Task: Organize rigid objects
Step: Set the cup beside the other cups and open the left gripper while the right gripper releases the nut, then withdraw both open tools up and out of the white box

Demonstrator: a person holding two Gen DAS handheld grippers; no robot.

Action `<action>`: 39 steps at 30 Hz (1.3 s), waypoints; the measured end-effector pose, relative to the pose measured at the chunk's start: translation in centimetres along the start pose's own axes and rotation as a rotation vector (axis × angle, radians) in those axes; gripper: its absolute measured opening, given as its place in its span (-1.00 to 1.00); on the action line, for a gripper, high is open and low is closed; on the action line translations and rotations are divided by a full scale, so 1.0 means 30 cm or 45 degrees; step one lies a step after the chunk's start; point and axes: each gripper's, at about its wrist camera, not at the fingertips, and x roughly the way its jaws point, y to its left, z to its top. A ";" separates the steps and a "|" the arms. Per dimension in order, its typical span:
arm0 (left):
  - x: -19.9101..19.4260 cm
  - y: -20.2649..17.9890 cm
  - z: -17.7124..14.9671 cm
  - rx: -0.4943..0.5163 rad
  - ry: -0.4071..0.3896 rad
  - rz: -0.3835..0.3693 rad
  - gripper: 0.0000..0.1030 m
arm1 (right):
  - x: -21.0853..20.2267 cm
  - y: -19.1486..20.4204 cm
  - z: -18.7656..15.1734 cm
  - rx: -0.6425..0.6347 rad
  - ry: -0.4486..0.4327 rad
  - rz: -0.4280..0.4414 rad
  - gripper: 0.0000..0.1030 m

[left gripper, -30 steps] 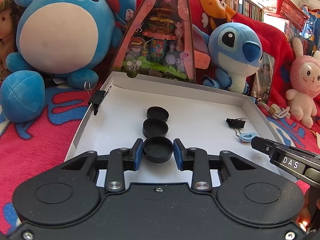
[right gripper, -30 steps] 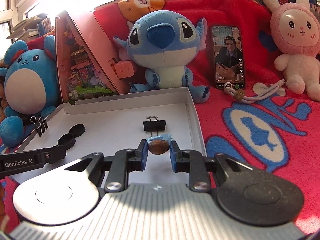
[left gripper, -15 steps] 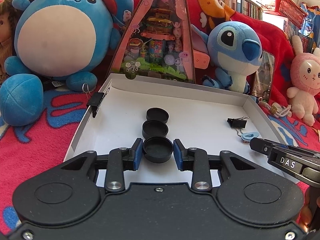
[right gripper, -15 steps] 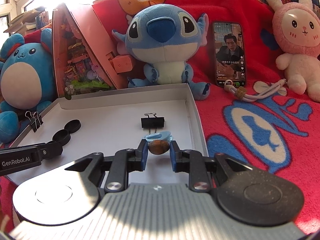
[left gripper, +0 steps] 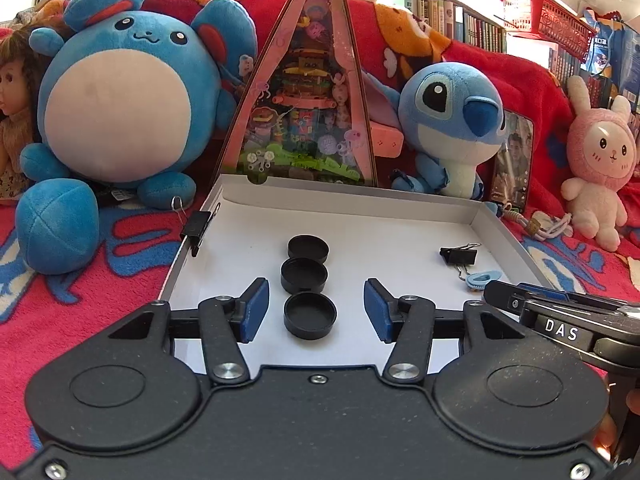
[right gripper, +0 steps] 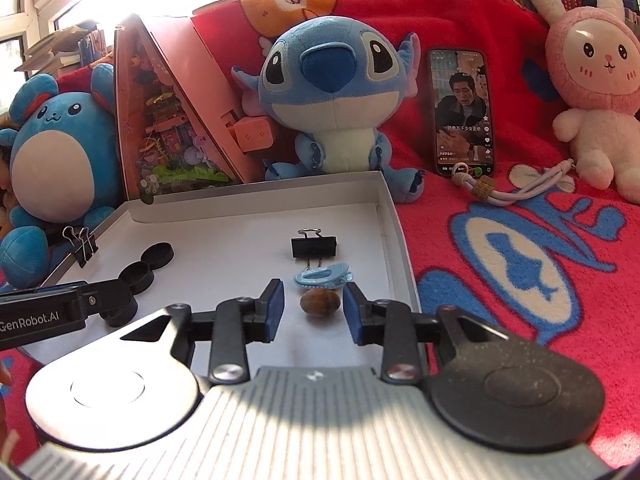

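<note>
On the red blanket (right gripper: pixel 460 248), a shallow white box (left gripper: pixel 360 204) is lying in front of the plush toys. Over its near edge, the left gripper (left gripper: pixel 316 310) and the right gripper (right gripper: pixel 314 306) are hovering side by side. Both have just been opening their fingers. Now the left fingers are standing apart around the nearest black cap (left gripper: pixel 310 316), not touching it; it is sitting on the box floor in a row with two more caps (left gripper: pixel 305 274). The right fingers are standing apart around a small brown nut-like piece (right gripper: pixel 320 302), which is resting free just before a blue clip (right gripper: pixel 322 276) and a black binder clip (right gripper: pixel 314 246).
</note>
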 end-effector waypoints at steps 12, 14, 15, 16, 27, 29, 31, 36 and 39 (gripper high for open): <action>-0.145 -0.012 -0.009 0.016 -0.029 -0.031 0.24 | -0.122 0.018 -0.016 -0.076 -0.042 0.020 0.26; -0.171 -0.016 -0.017 0.019 -0.034 -0.039 0.25 | -0.144 0.016 -0.023 -0.081 -0.046 0.027 0.30; -0.184 -0.019 -0.022 0.020 -0.040 -0.039 0.26 | -0.155 0.015 -0.027 -0.084 -0.046 0.032 0.32; -0.196 -0.021 -0.027 0.021 -0.046 -0.039 0.26 | -0.164 0.015 -0.031 -0.089 -0.047 0.036 0.35; -0.303 -0.054 -0.099 0.044 -0.074 -0.081 0.34 | -0.265 0.014 -0.090 -0.132 -0.061 0.056 0.58; -0.323 -0.052 -0.111 0.033 -0.077 -0.089 0.35 | -0.282 0.017 -0.102 -0.149 -0.065 0.053 0.61; -0.341 -0.048 -0.121 0.030 -0.085 -0.093 0.35 | -0.297 0.021 -0.110 -0.165 -0.069 0.051 0.65; -0.383 -0.038 -0.148 0.025 -0.095 -0.089 0.38 | -0.338 0.023 -0.133 -0.189 -0.080 0.044 0.69; -0.398 -0.028 -0.166 0.006 -0.078 -0.099 0.38 | -0.359 0.024 -0.150 -0.196 -0.081 0.043 0.70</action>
